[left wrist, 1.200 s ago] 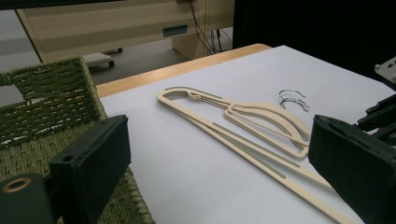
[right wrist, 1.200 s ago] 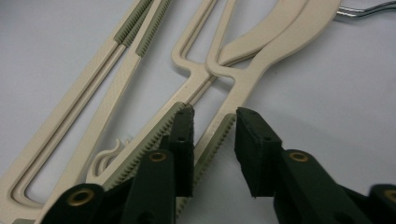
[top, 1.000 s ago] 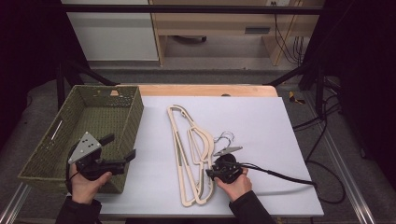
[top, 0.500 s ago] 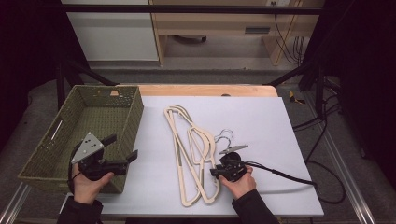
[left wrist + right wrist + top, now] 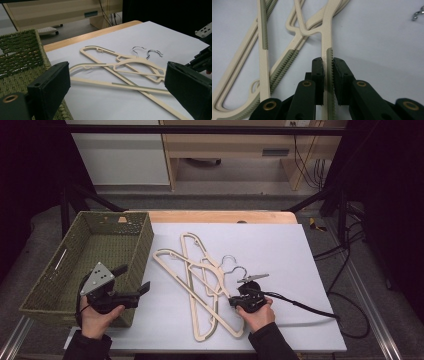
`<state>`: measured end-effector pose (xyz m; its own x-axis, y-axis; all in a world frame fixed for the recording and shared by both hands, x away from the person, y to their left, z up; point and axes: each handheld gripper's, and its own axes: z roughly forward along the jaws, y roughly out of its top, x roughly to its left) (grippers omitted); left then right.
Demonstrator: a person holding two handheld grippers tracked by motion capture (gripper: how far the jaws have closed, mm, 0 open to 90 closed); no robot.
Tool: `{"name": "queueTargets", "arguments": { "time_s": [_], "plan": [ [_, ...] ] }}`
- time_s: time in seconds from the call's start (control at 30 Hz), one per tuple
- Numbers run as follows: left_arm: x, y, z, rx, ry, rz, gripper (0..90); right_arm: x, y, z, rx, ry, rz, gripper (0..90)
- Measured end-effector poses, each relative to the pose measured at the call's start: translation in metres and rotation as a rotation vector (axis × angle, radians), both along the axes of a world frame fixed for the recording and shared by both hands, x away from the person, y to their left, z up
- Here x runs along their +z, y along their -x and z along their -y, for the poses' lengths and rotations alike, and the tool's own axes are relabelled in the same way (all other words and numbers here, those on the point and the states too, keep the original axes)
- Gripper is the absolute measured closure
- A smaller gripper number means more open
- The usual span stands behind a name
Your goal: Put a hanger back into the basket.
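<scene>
Right claw (image 5: pixel 327 75), jaws just closing, now pinches the ribbed arm of a cream hanger (image 5: pixel 327 37) lying crossed over a second hanger (image 5: pixel 187 275) on the white worktop (image 5: pixel 295 250), left claw (image 5: pixel 134 281) wide open beside the green basket (image 5: pixel 65 270).

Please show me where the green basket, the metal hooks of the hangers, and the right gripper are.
green basket (image 5: pixel 137 227): high view, on its far right rim.
metal hooks (image 5: pixel 228 260): high view, on one hook's curve.
right gripper (image 5: pixel 327 68): right gripper view, between its jaws, closed on a hanger arm.
</scene>
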<state>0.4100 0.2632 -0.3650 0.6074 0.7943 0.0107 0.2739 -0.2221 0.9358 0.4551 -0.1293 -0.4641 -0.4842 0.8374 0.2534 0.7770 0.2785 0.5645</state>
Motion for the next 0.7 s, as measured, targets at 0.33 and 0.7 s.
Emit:
{"name": "queueTargets", "arguments": {
  "time_s": [0.33,0.7],
  "plan": [
    [0.001,0.002,0.01,-0.019,0.0,-0.006,6.9,0.017,0.009,0.011,0.077,-0.026,0.115,80.6],
    [0.006,-0.009,0.049,-0.088,-0.055,-0.021,7.5,0.021,0.013,0.013,0.113,-0.035,0.154,80.8]
  ]
}}
